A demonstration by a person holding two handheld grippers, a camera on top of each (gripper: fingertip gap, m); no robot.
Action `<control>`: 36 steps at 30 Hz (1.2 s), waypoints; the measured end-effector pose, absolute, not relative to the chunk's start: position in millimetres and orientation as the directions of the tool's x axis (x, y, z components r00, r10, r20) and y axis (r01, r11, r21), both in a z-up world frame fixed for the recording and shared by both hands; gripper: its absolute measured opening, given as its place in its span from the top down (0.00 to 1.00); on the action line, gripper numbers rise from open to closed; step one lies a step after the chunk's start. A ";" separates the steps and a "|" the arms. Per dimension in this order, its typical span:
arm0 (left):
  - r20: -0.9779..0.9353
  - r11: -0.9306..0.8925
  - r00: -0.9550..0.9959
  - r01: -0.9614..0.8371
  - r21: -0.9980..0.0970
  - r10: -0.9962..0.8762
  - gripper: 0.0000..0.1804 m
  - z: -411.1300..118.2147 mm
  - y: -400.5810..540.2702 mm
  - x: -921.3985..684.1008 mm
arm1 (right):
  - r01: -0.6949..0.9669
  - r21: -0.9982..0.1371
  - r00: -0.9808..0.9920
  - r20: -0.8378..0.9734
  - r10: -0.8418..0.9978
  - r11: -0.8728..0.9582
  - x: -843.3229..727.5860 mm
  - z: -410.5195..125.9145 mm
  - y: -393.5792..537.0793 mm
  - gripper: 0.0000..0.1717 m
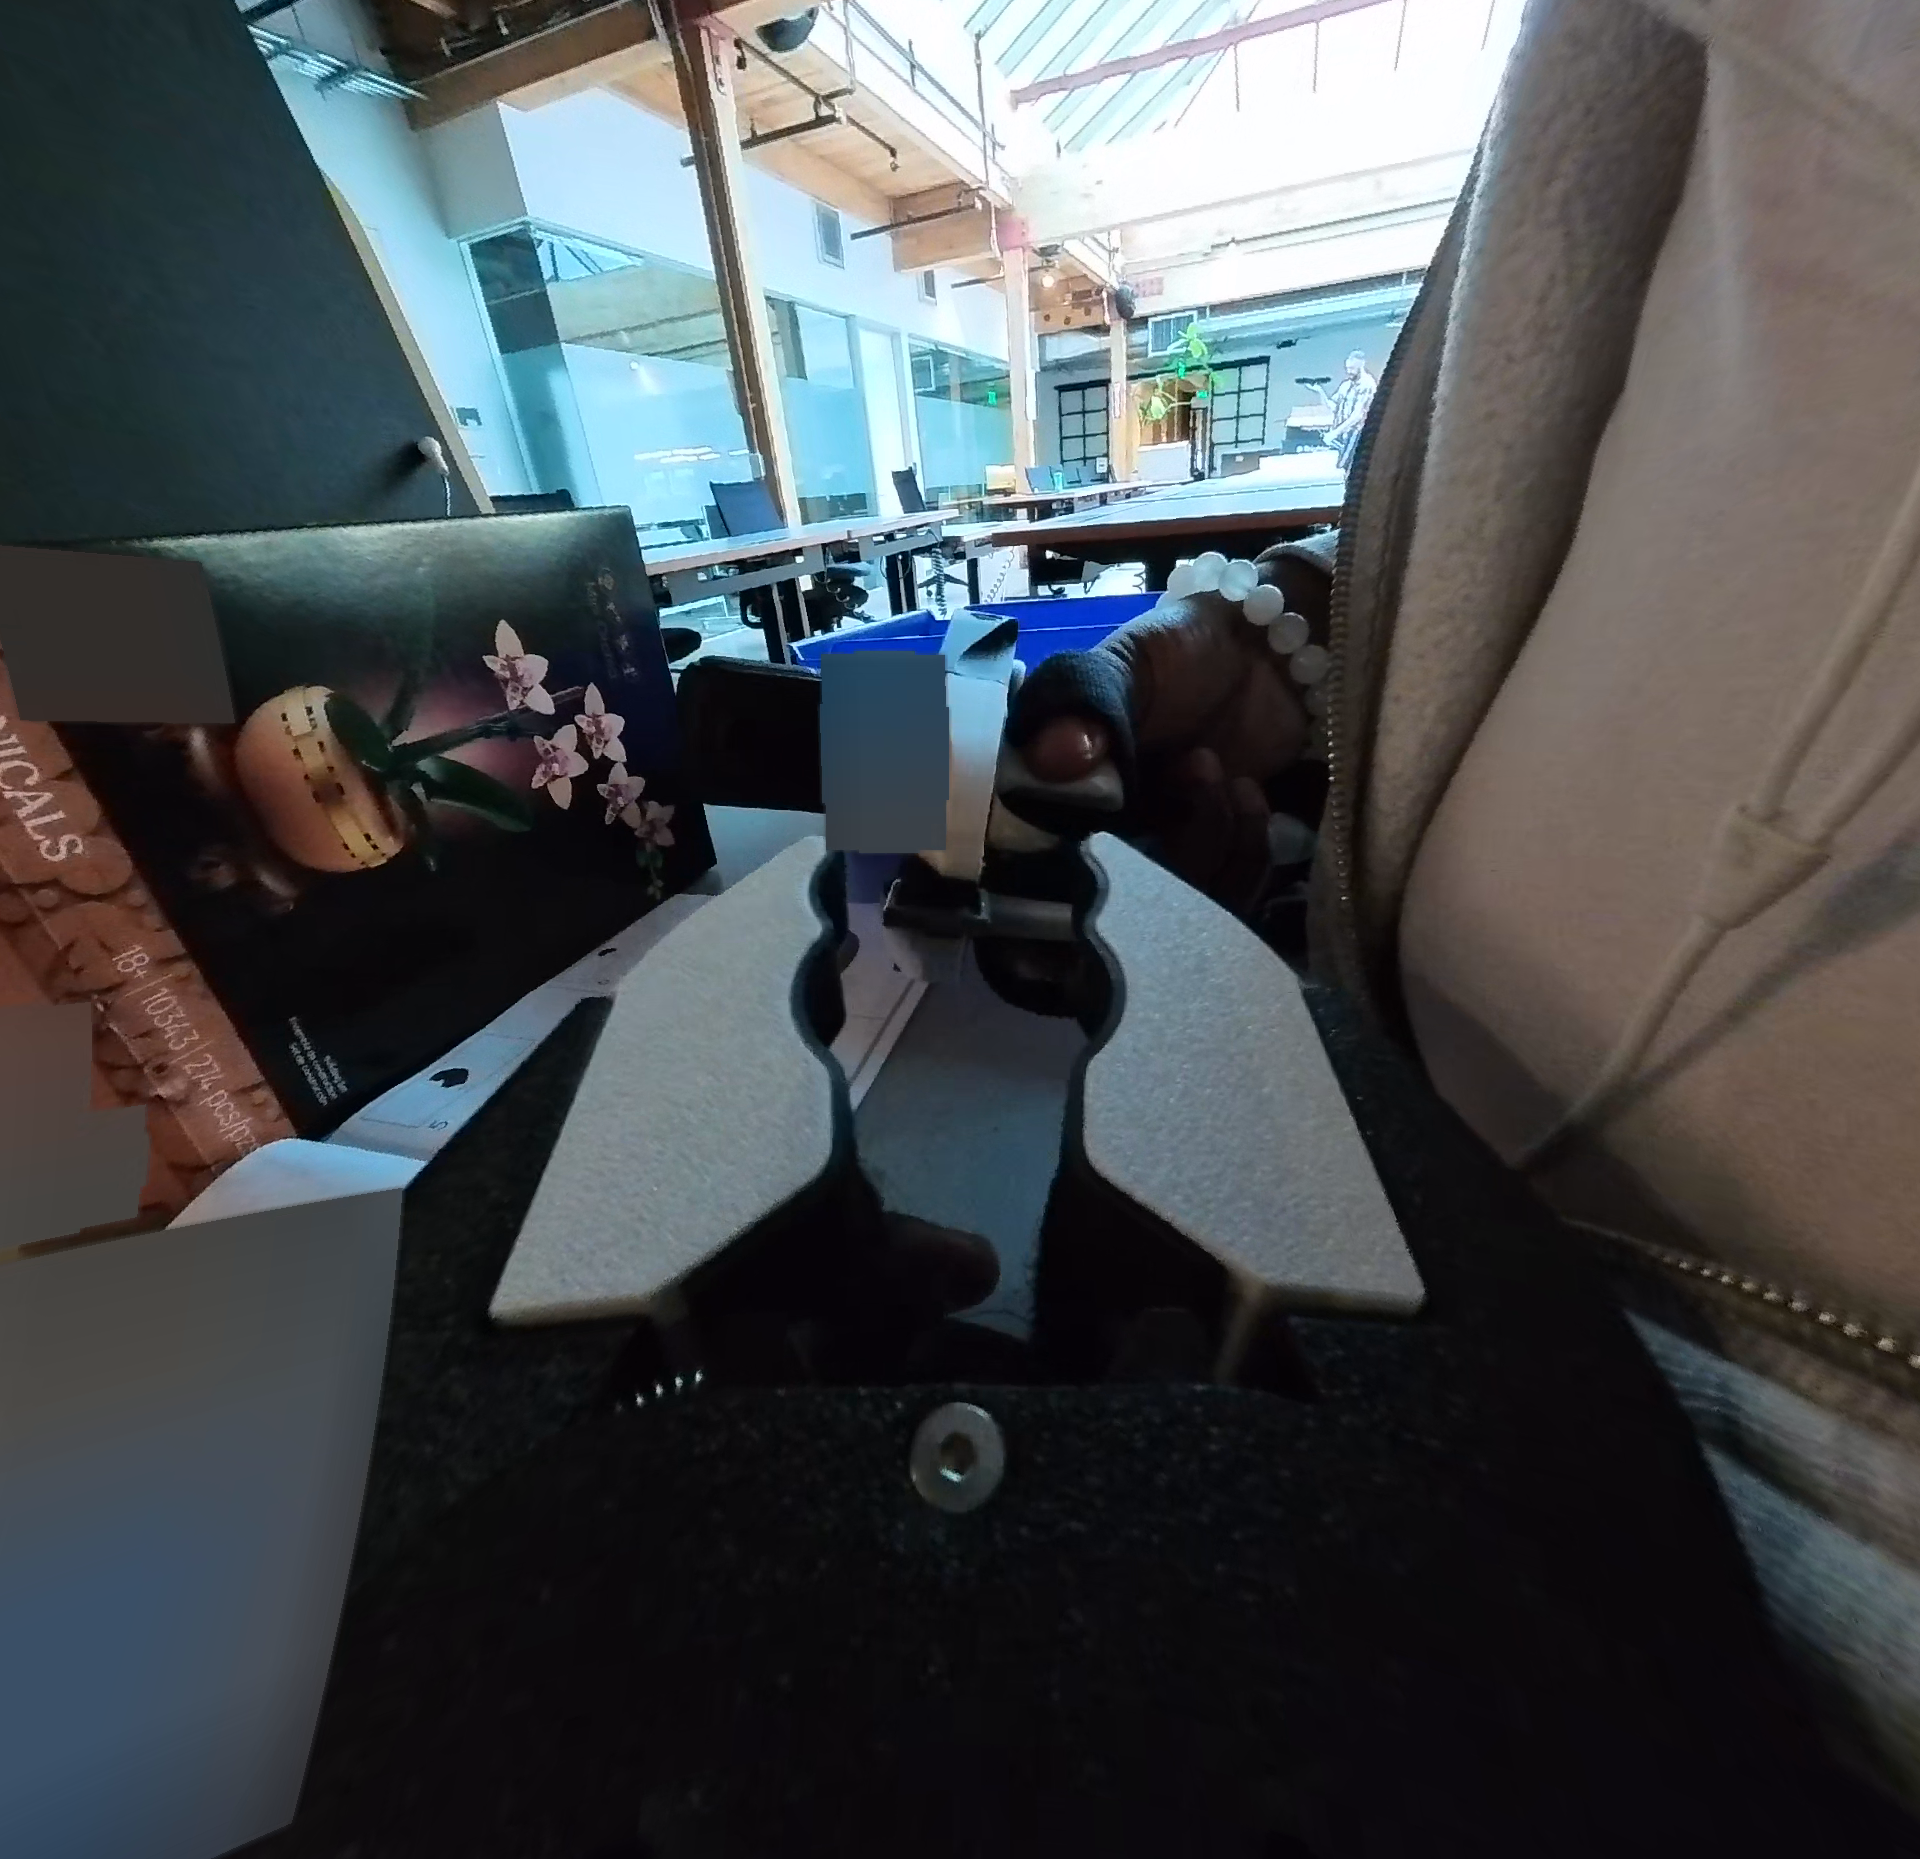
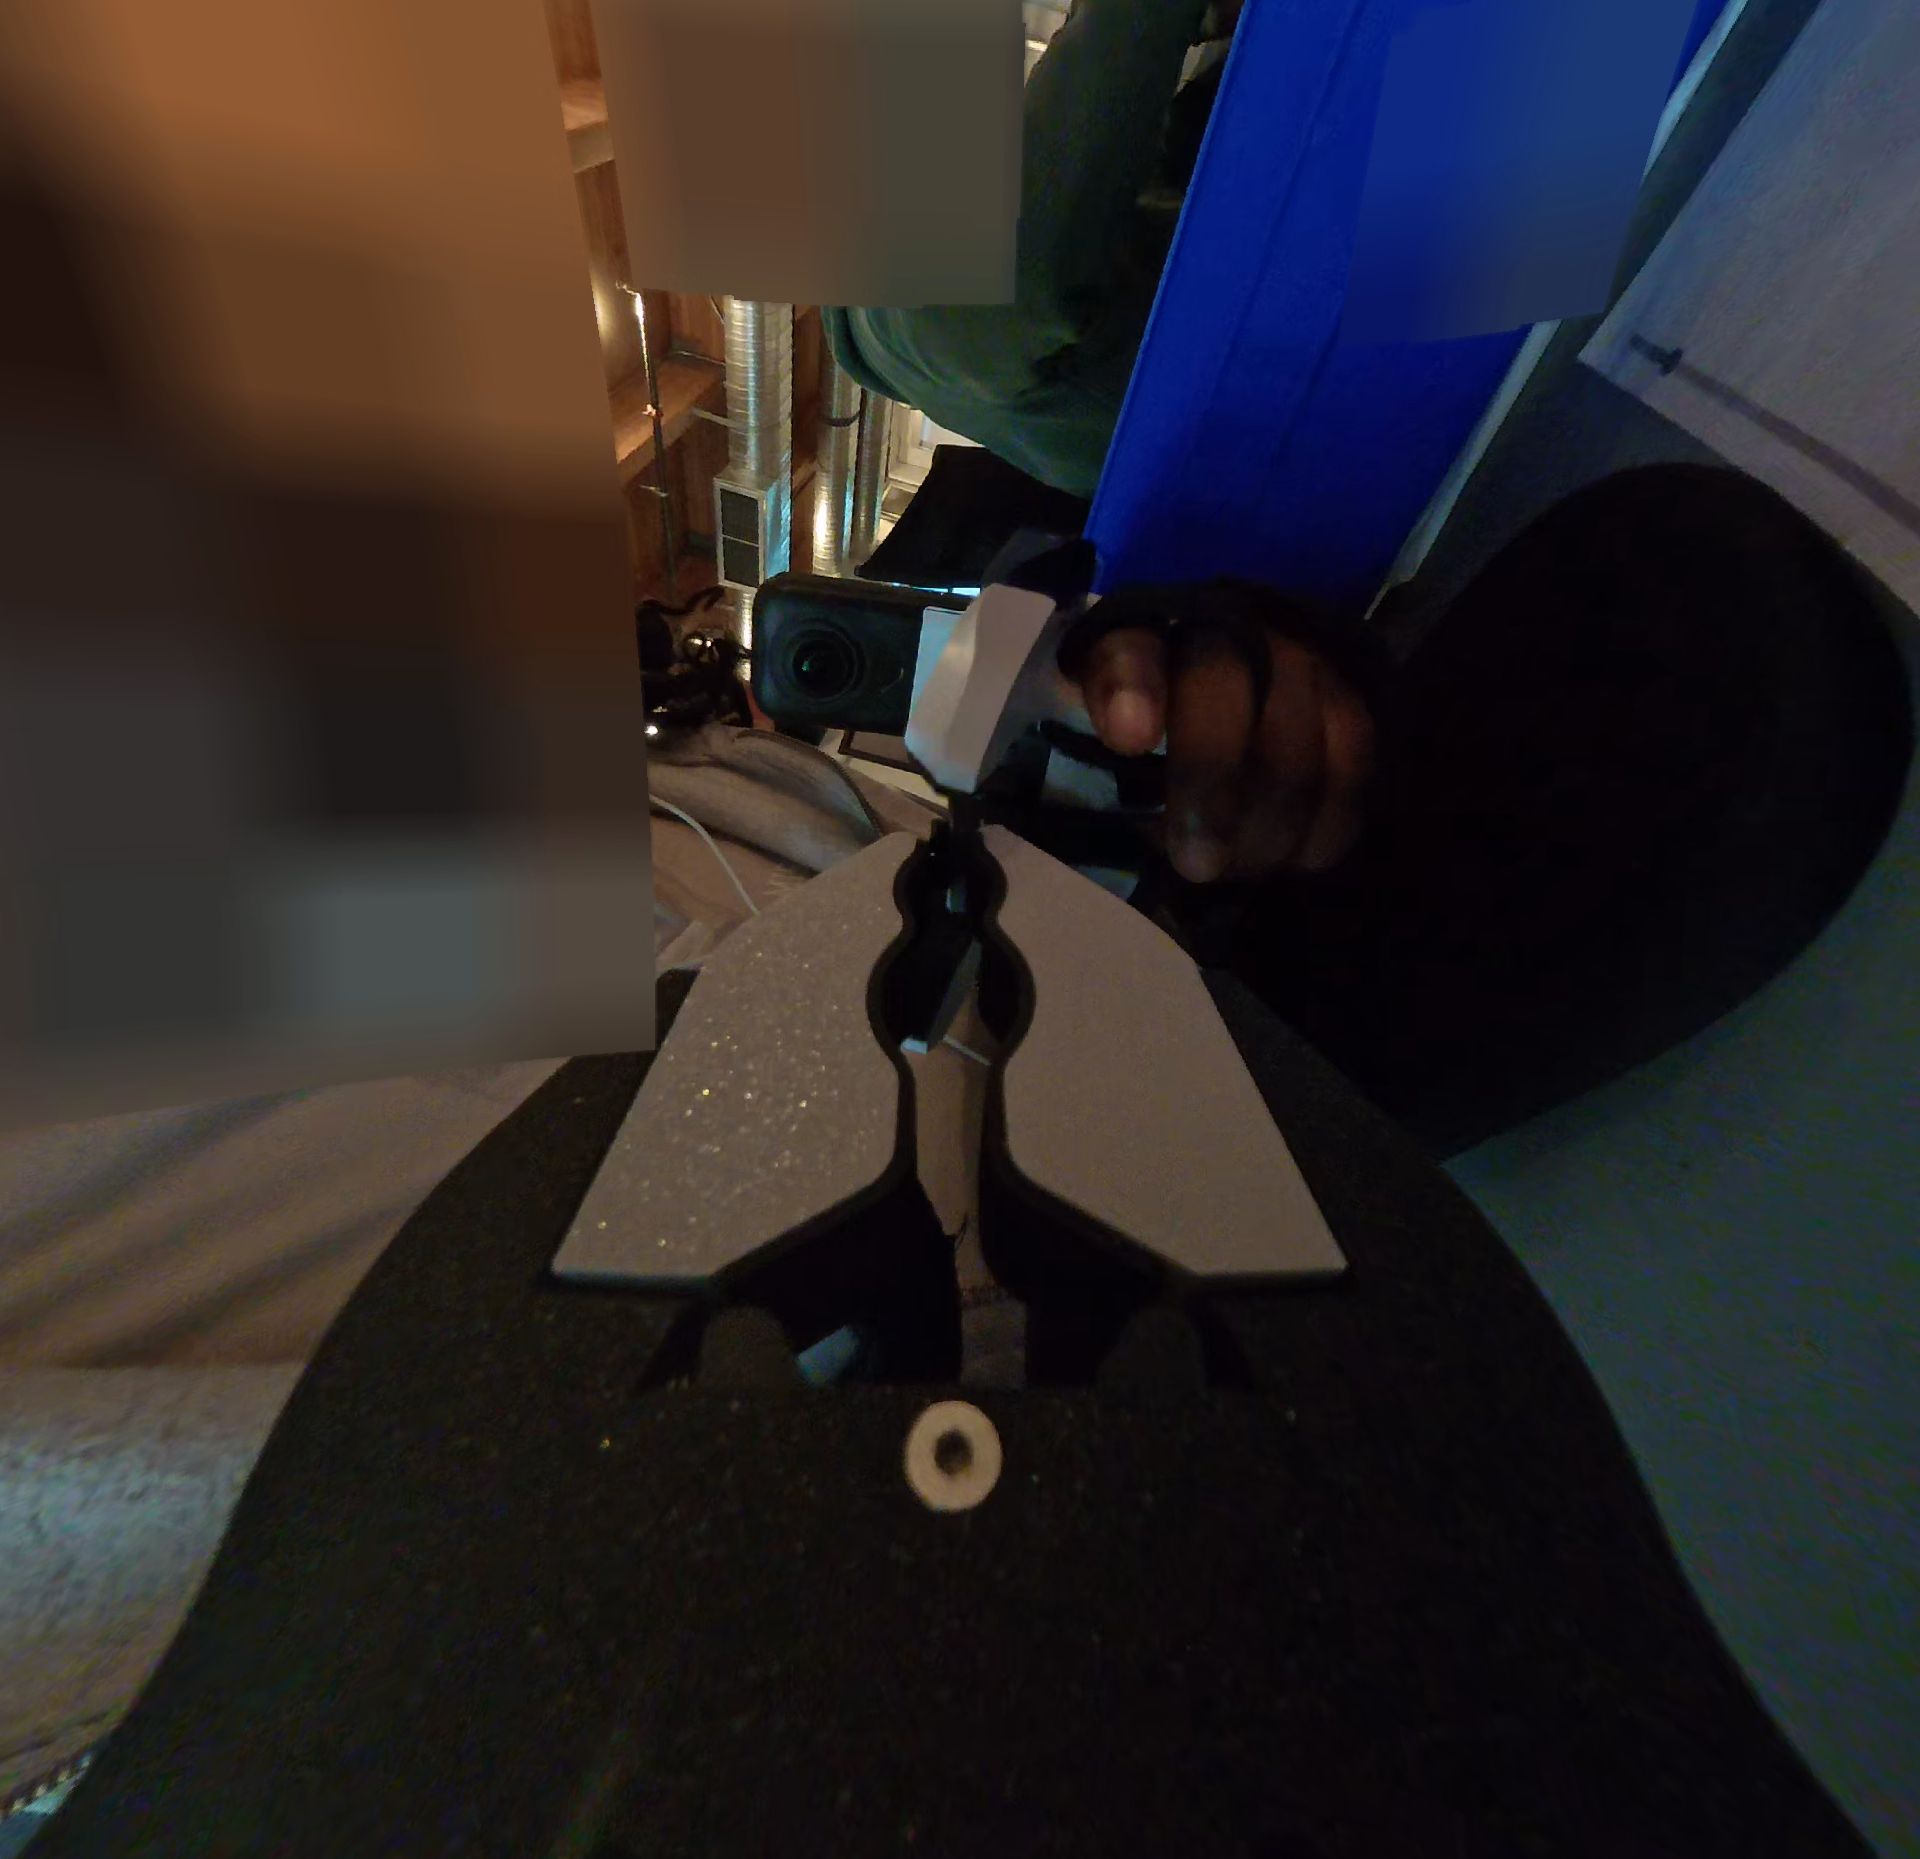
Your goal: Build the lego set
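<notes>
Currently my right gripper [image 2: 958,859] is clamped on a thin dark-grey flat strip [image 2: 948,978]. My left gripper [image 1: 956,874] has its fingers apart around the strip's other end, not squeezing. A black cardboard box printed with orchids [image 1: 416,770] stands just left.

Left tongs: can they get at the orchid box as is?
Probably yes. The box stands just left of the open left tongs, with only flat cards on the table between. The tongs point ahead at the right hand, so they'd need to swing left.

Blown-out skylight [image 1: 1226,53] glare; dim, murky right view; fisheye-warped edges
</notes>
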State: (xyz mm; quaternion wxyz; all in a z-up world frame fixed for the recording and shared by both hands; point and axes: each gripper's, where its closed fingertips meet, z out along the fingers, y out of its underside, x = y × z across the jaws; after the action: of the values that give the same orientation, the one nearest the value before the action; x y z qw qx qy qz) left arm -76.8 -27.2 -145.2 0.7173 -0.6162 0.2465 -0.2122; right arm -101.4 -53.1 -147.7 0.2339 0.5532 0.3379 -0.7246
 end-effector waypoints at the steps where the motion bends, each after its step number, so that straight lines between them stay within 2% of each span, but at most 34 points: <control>1: -0.092 0.151 0.788 0.001 -0.989 -0.609 0.78 -145.2 -27.3 -76.7 | 0.712 -0.231 -0.279 -0.960 0.034 -0.663 -101.6 -147.7 -52.9 0.98; 36: -0.083 0.133 0.798 -0.003 -0.991 -0.597 0.79 -147.2 -23.9 -77.7 | 0.685 -0.235 -0.292 -0.956 0.036 -0.689 -100.5 -147.1 -48.9 0.98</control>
State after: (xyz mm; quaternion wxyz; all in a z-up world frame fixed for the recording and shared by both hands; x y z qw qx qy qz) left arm -77.7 -23.9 -147.2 0.7132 -0.6248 0.2402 -0.2080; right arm -100.5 -48.9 -147.1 0.2209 0.5525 0.3264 -0.7345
